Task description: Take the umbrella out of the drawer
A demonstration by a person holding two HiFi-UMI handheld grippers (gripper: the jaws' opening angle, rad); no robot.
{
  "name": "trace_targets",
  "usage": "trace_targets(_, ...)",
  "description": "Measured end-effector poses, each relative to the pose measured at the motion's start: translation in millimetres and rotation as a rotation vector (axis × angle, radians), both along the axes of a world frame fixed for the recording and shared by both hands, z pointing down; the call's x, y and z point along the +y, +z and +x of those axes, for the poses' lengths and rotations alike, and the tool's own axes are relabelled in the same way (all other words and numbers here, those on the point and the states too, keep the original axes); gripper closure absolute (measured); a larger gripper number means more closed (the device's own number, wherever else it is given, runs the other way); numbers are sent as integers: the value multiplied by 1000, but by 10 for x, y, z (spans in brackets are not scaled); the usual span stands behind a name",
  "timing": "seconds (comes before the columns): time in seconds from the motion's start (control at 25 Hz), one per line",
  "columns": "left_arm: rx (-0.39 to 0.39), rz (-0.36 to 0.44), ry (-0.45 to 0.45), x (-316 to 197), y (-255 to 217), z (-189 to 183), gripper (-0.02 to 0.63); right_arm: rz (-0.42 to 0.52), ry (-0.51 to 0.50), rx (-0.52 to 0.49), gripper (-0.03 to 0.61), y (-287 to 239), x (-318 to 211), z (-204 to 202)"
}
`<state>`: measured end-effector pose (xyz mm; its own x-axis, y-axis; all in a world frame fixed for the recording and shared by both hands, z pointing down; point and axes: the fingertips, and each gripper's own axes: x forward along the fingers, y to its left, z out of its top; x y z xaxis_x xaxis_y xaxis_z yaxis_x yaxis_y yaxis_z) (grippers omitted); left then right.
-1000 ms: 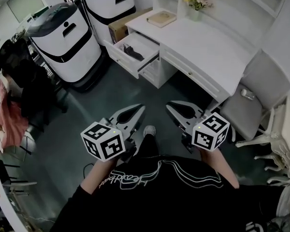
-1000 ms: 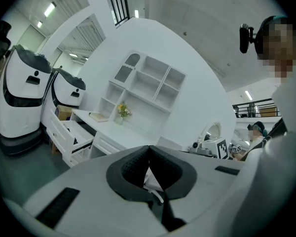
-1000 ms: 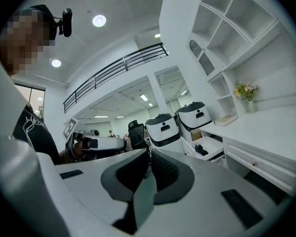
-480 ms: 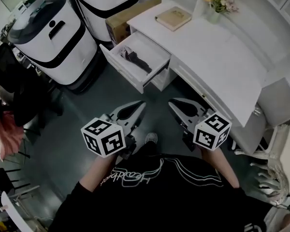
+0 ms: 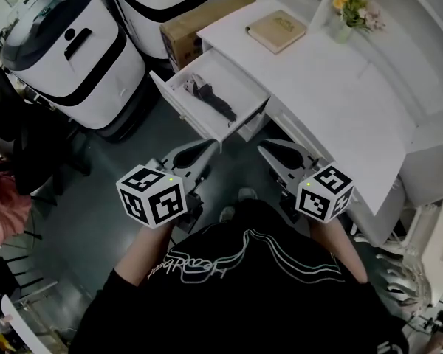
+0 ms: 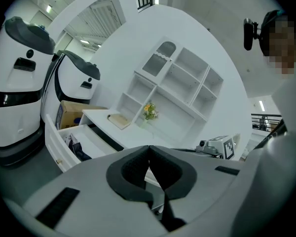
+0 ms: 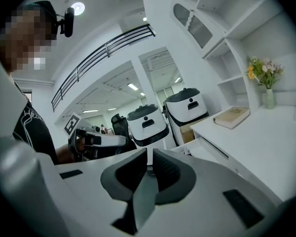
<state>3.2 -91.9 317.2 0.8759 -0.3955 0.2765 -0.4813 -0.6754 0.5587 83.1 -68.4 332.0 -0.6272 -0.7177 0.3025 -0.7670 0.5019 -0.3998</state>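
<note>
1. Your left tool (image 5: 204, 147): its jaws are closed pad to pad, and the left gripper view (image 6: 149, 148) shows nothing between them. It points toward the open drawer and is apart from it.

2. Your right tool (image 5: 272, 150): its jaws are drawn together and empty in the right gripper view (image 7: 149, 153). It is level with the left tool and just off the table's front edge.

3. Drawer (image 5: 186, 116): white, and pulled well out of the table's front edge at the end nearest the cardboard box.

4. Umbrella (image 5: 214, 103): dark and folded. It lies lengthwise on the drawer floor, with neither of your tools touching it. It also shows in the left gripper view (image 6: 78, 150).

5. Table (image 5: 332, 87): white, and its top is mostly bare.

6. Book (image 5: 279, 29): tan, lying flat near the table corner above the drawer.

7. Vase of flowers (image 5: 354, 7): it stands at the table's back edge, against the shelf unit.

8. Cardboard box (image 5: 199, 24): it sits on the floor beside the table's end, behind the drawer.

9. Two white machines (image 5: 66, 43): they have dark bands and stand on the floor beyond the box.
</note>
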Motion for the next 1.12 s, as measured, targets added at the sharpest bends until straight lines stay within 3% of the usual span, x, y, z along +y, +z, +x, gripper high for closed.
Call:
trace_targets(0.36, -23, -29, -81, -599, 139, -105, 594, -39, -82, 3, 521, 237, -721, -73)
trace_targets(0.6, -44, -83, -136, -1145, 408, -221, 594, -86, -111, 49, 443, 602, -1431, -90)
trace_targets(1.12, -55, -201, -222, -2203, 960, -437, 594, -252, -219, 194, 371, 1794, -2676, -262)
